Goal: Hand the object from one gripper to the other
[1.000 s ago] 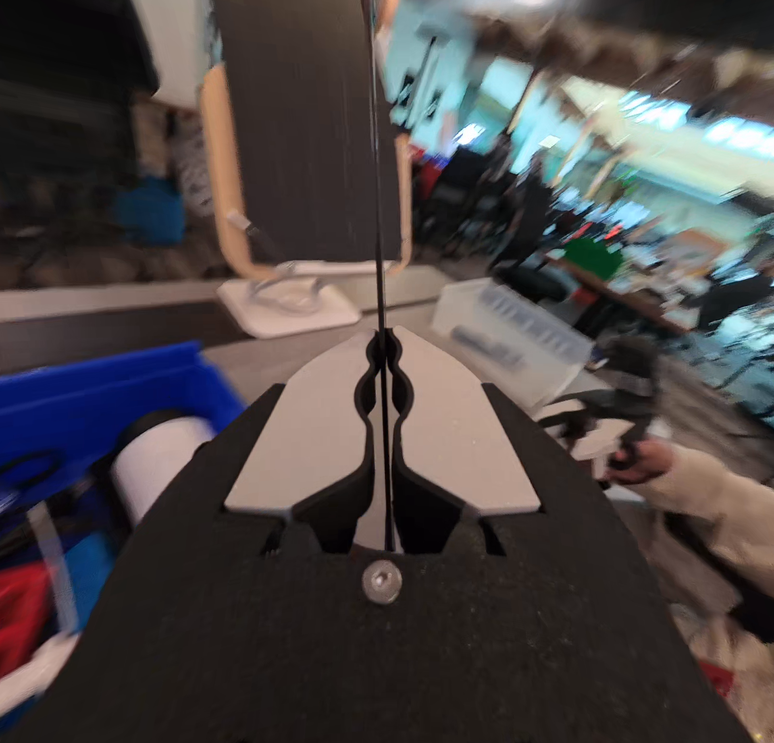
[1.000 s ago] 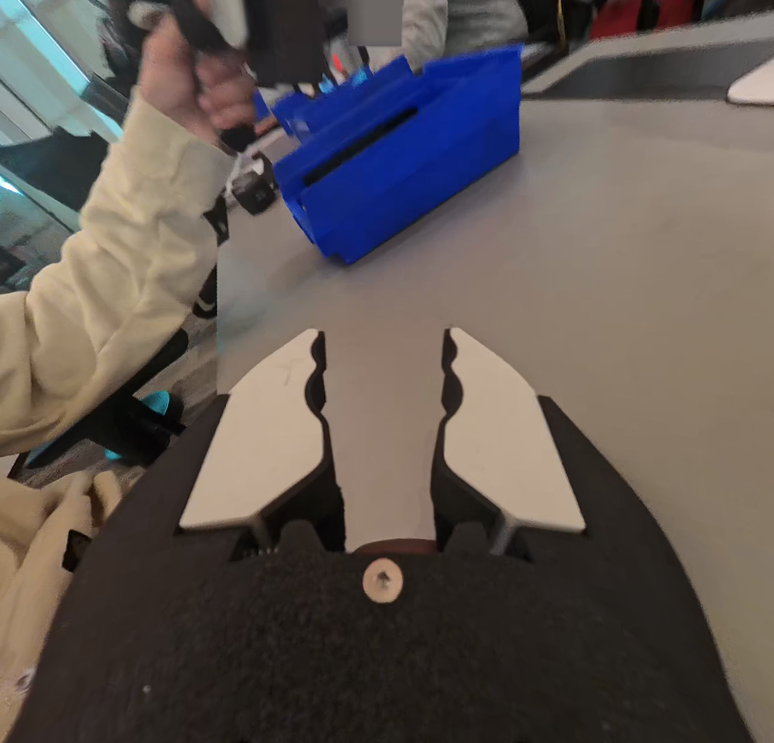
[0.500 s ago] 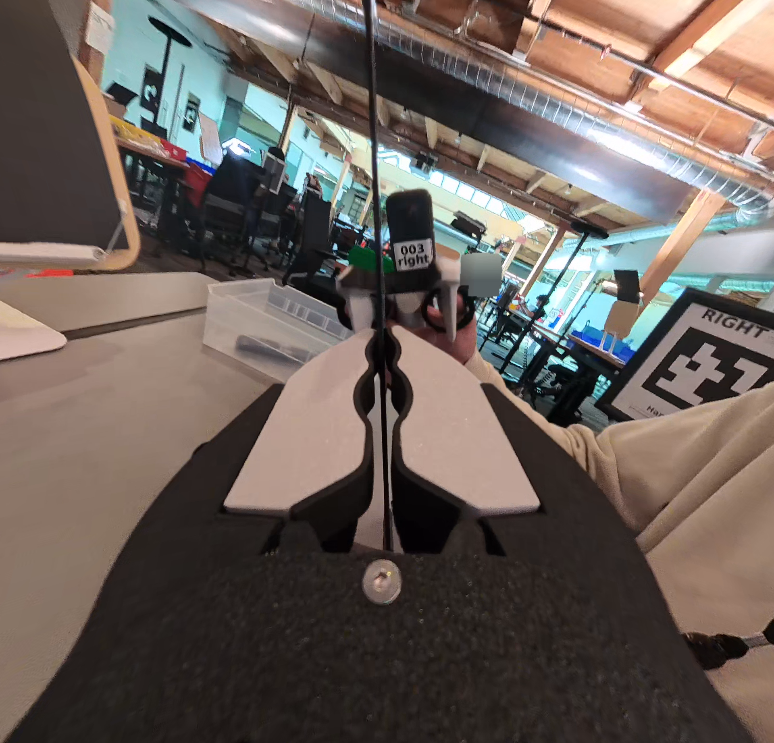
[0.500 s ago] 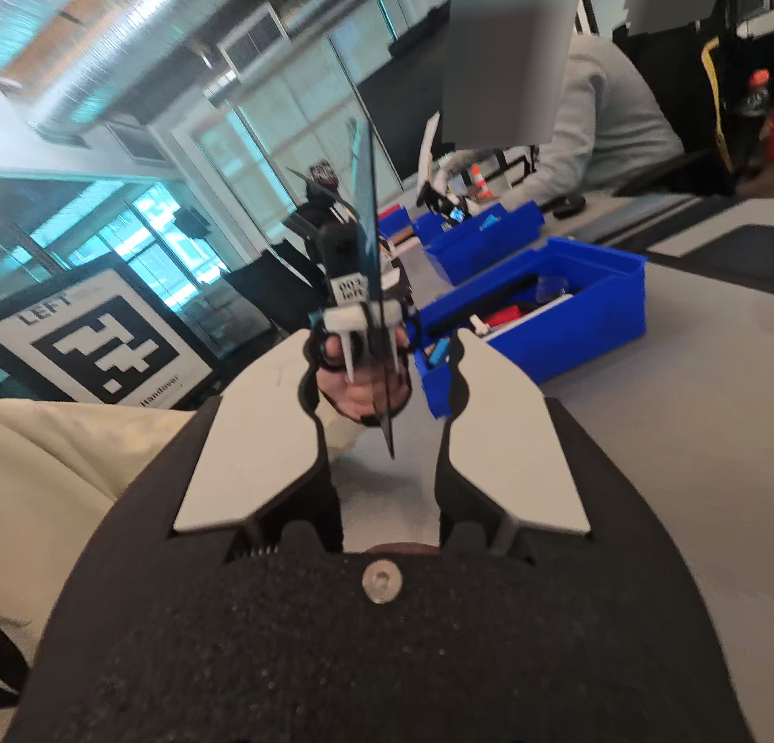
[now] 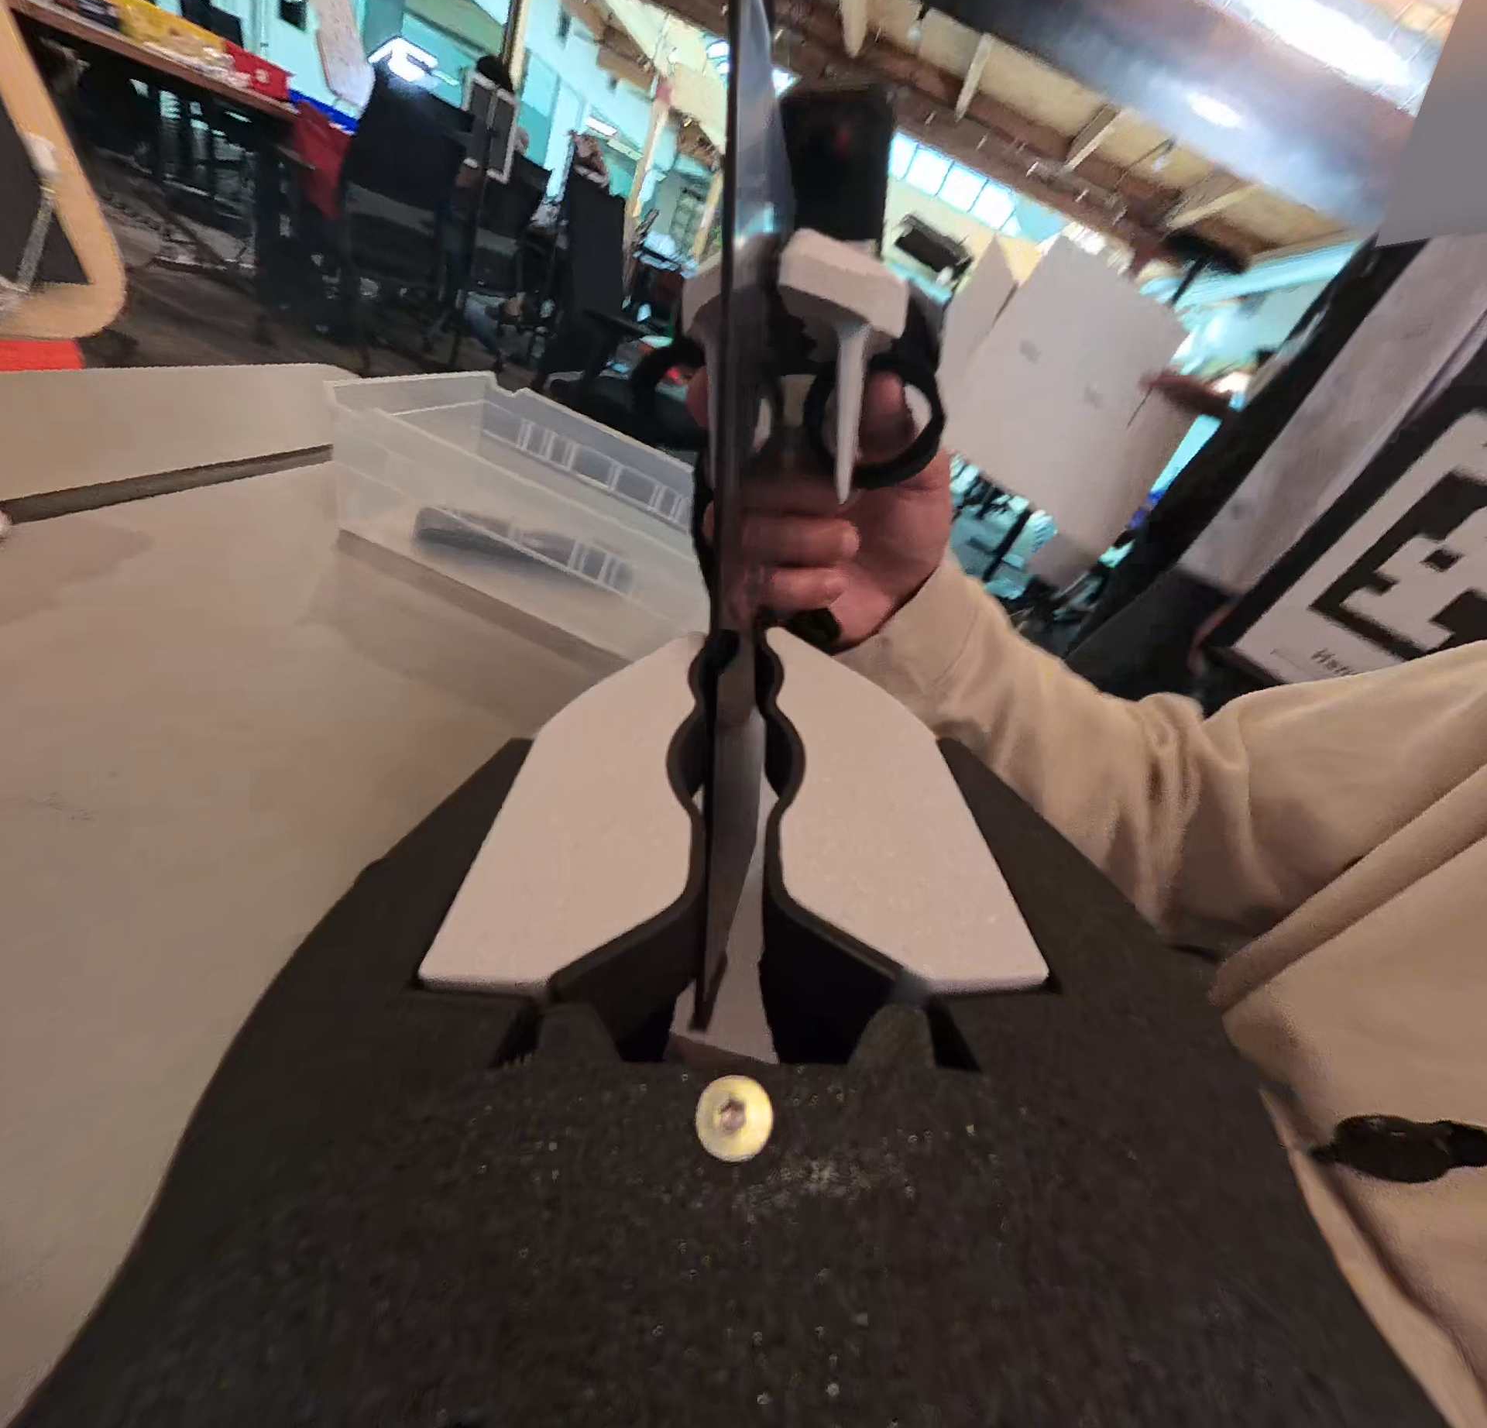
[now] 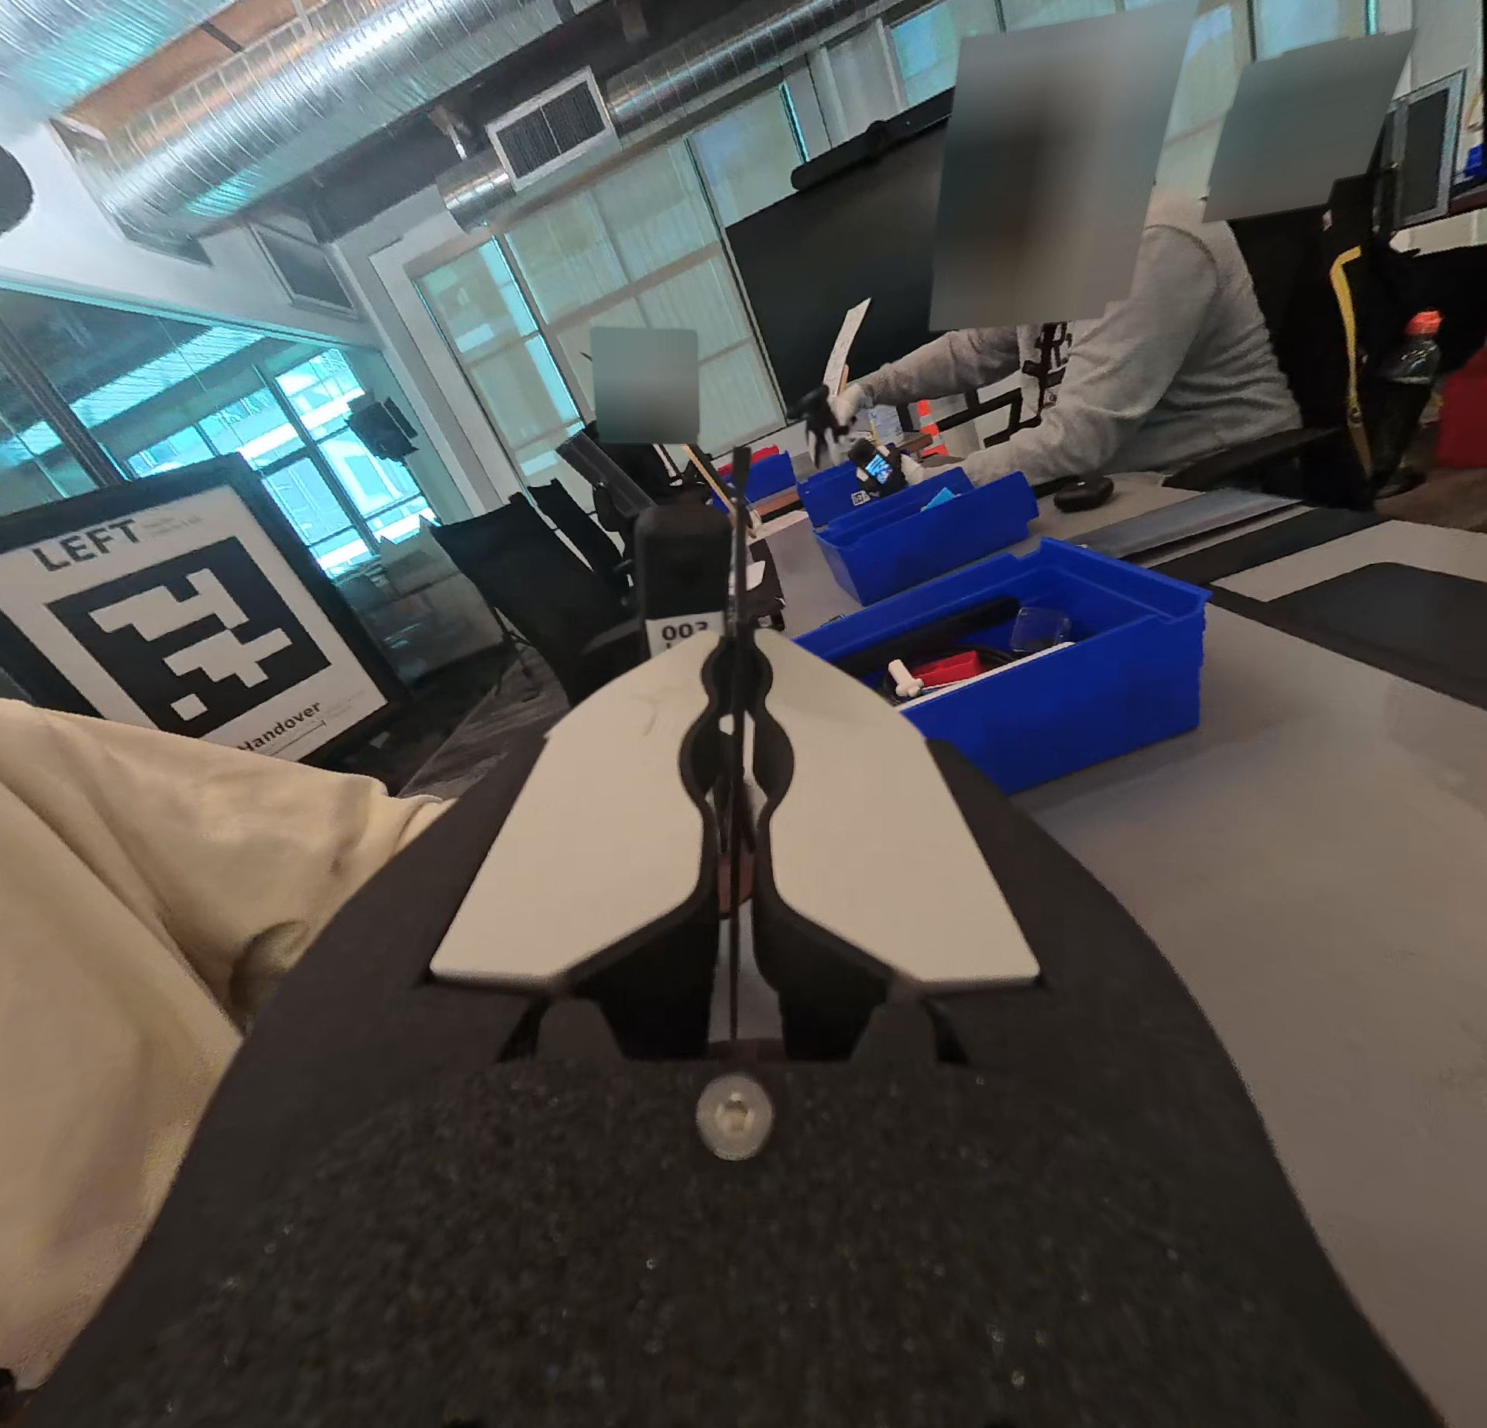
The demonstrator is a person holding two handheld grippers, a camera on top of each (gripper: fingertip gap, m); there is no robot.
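both grippers on the sheet, release is next

here's the handover point. the sheet (image 5: 731,440), thin, dark and flat, stands edge-on to both cameras, its long axis running up and down between the two grippers, which face each other across it.

left gripper (image 5: 731,653): jaws drawn in almost fully, the wavy inner edges pinching the sheet near its lower end. in the left wrist view the sheet looks slightly slanted inside the slot, so the hold may be loosening, though that can't be told for sure.

right gripper (image 6: 736,649): jaws also nearly together, the sheet's edge a black line straight down the gap. in the left wrist view that same gripper shows farther off, white fingers (image 5: 849,392) straddling the sheet higher up, a hand (image 5: 821,536) wrapped round its grip.

so the sheet is in the air above the table (image 5: 177,705), held low by the left and higher by the right, neither nearer than the other. by the look of it the receiving grip is made and the giving one not yet let go. the coming move should be the left jaws spreading and backing straight away along the sheet's plane; any sideways pull risks twisting the sheet in the right's pinch.

off to the side, a blue bin (image 6: 1038,657) and a clear bin (image 5: 515,480), well apart from the action.
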